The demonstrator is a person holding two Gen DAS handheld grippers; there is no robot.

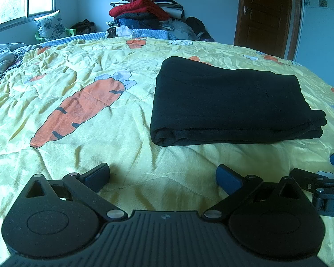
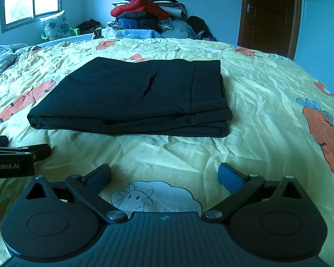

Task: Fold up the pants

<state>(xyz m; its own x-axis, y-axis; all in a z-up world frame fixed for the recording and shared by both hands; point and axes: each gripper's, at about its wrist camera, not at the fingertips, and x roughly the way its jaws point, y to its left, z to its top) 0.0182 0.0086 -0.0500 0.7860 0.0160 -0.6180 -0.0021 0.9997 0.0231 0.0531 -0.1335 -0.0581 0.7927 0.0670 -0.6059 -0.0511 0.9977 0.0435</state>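
Left wrist view
- Your left gripper (image 1: 163,175): jaws spread wide apart, nothing between them; it hangs low over the yellow carrot-print bedspread (image 1: 82,146).
- Pants (image 1: 231,102): black, folded into a compact stacked rectangle, lying flat on the bedspread ahead and to the right of your fingers, apart from both pads.
- Fold edge: the rounded, layered edge faces you; layers sit roughly flush, with a small step at the right corner.
- Your right gripper (image 1: 322,178): only its fingers and part of the body show at the right border; you cannot tell its opening from here.
- Background: a pile of clothes (image 1: 149,9) beyond the far side of the bed, a window (image 1: 22,0) to the left, a brown door (image 1: 267,11) to the right.

Right wrist view
- Your right gripper (image 2: 164,175): jaws wide apart, empty, above a sheep motif (image 2: 153,195) printed on the bedspread (image 2: 267,111).
- Pants (image 2: 133,98): ahead and slightly left of centre, flat on the bedspread, clear of your fingers; a slit pocket (image 2: 144,86) shows on the top layer.
- Your left gripper (image 2: 15,153): partly visible at the left edge, just beside your right tool, short of the pants.
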